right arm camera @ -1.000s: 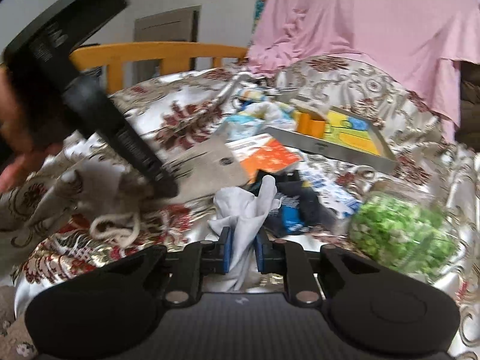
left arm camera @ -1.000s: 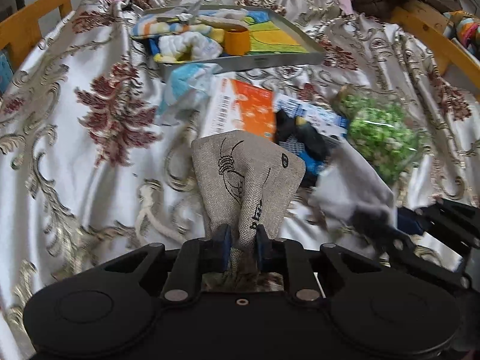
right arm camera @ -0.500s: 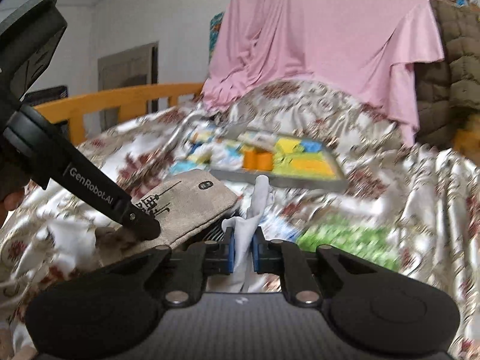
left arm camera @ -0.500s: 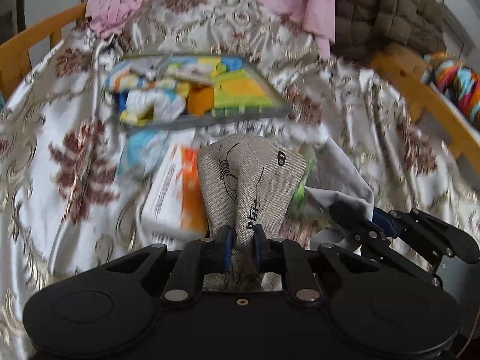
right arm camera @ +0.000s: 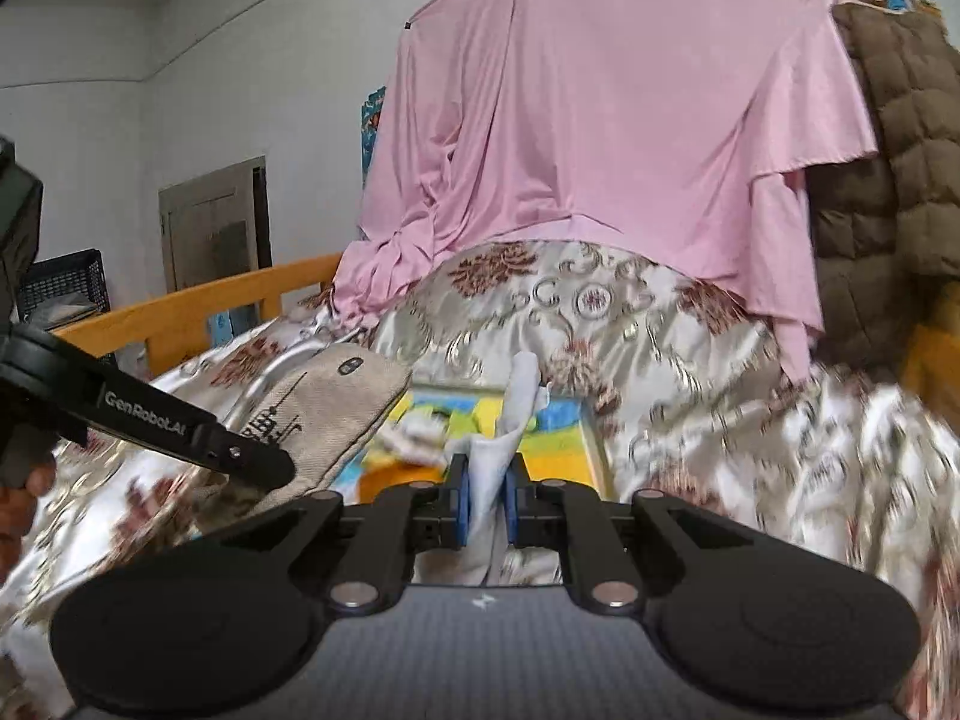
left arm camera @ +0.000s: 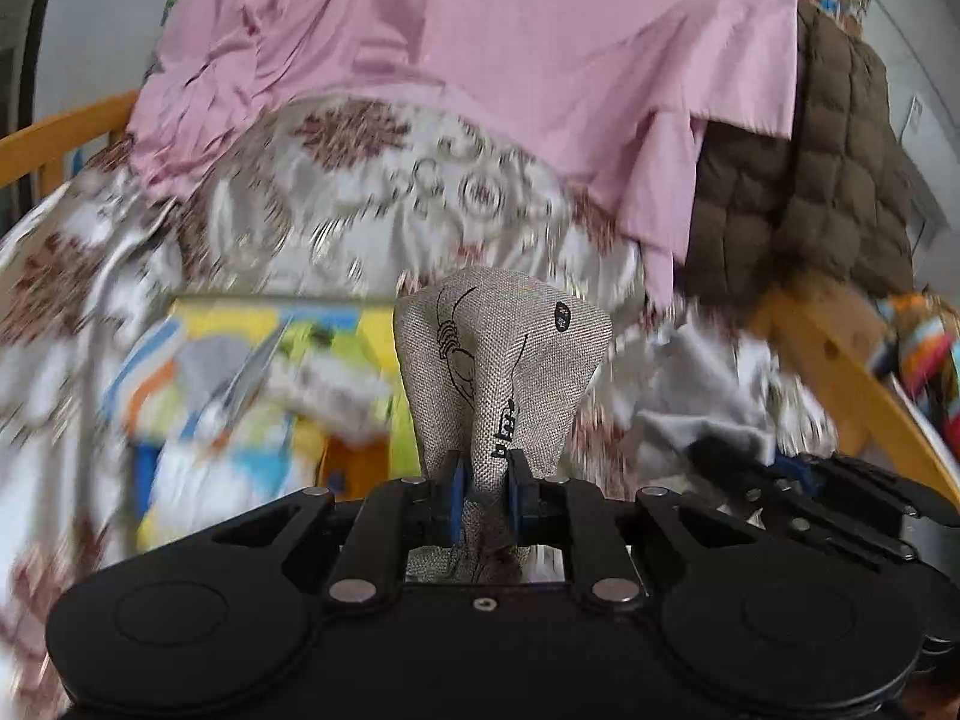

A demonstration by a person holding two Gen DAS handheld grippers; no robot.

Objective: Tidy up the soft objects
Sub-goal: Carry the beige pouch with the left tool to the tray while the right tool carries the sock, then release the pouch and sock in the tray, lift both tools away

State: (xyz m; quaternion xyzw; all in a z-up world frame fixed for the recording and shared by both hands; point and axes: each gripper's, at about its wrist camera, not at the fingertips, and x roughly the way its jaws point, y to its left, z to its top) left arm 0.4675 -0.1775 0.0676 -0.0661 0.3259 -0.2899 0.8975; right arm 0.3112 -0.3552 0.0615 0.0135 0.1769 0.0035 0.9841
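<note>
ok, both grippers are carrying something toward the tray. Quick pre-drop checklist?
1. Left gripper shut on the burlap pouch: ok.
2. Right gripper shut on the white cloth: ok.
3. Tray in view ahead: ok.
4. Free room in the tray: cannot tell, blurred and already cluttered with colourful items.
5. Pouch and cloth apart from each other: ok in the right wrist view.
6. Sharp picture for aiming: not ok, motion blur.

Left gripper [left arm camera: 485,495] clamps burlap pouch [left arm camera: 501,372] w/ tray [left arm camera: 252,324] behind.
</note>
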